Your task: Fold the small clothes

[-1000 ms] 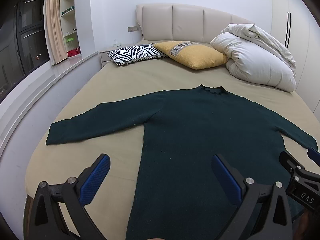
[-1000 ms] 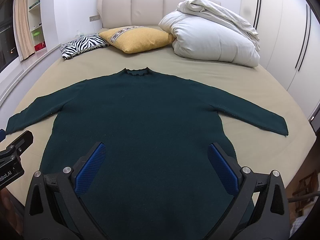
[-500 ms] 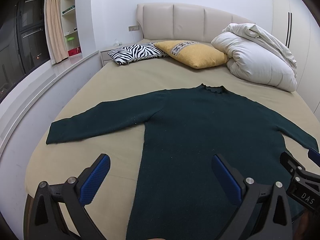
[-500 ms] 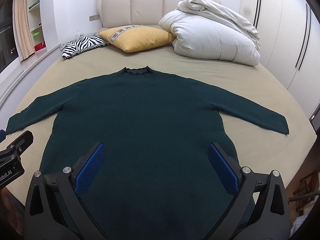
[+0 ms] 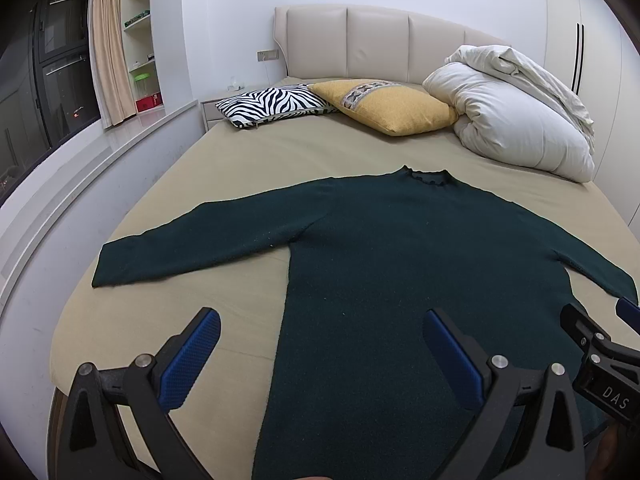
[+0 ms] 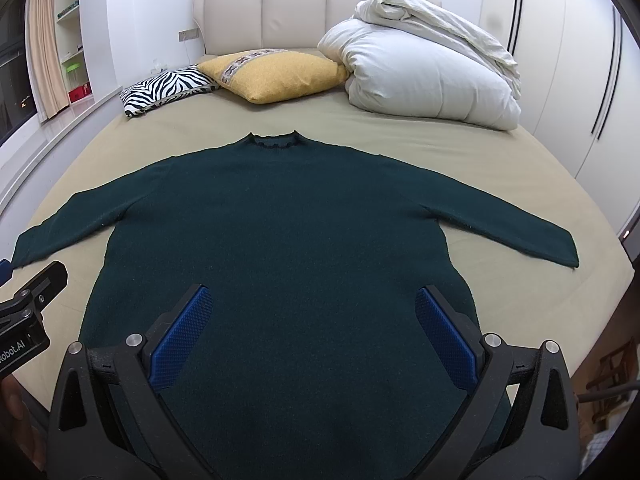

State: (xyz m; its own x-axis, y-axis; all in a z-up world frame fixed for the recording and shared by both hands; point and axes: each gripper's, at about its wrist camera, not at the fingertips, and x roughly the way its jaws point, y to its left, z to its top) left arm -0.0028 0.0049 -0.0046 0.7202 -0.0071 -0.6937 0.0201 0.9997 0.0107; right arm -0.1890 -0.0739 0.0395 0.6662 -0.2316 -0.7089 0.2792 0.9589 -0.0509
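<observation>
- One dark green sweater (image 6: 280,216) lay flat on the bed (image 6: 460,148), collar toward the headboard (image 6: 296,12) at the top of the frame, both sleeves spread outward.
- Two cushions sat near the headboard: a zebra-print cushion (image 6: 168,90) at upper left and a yellow cushion (image 6: 276,74) just right of it, the two touching.
- One white duvet (image 6: 428,72) was bundled at the upper right, beside the yellow cushion.
- Two grippers were in view, each with two blue-padded fingers.
- The left gripper (image 5: 320,354) held its jaws wide with nothing between them; in the left wrist view the sweater's left side edge ran up through the gap, the left pad over bare sheet and the right pad over the sweater body. Whether the pads touched the fabric could not be told.
- The right gripper (image 6: 314,338) also had its jaws spread wide and empty, both pads over the lower body of the sweater at the bottom of the frame, the hem out of sight beneath them.
- In the left wrist view the left sleeve reached toward the left middle of the frame; in the right wrist view the right sleeve ended at the right middle.
- Compared with the earlier frames, the sweater, cushions and duvet kept their places, and both grippers stayed as wide and in the same spot.
</observation>
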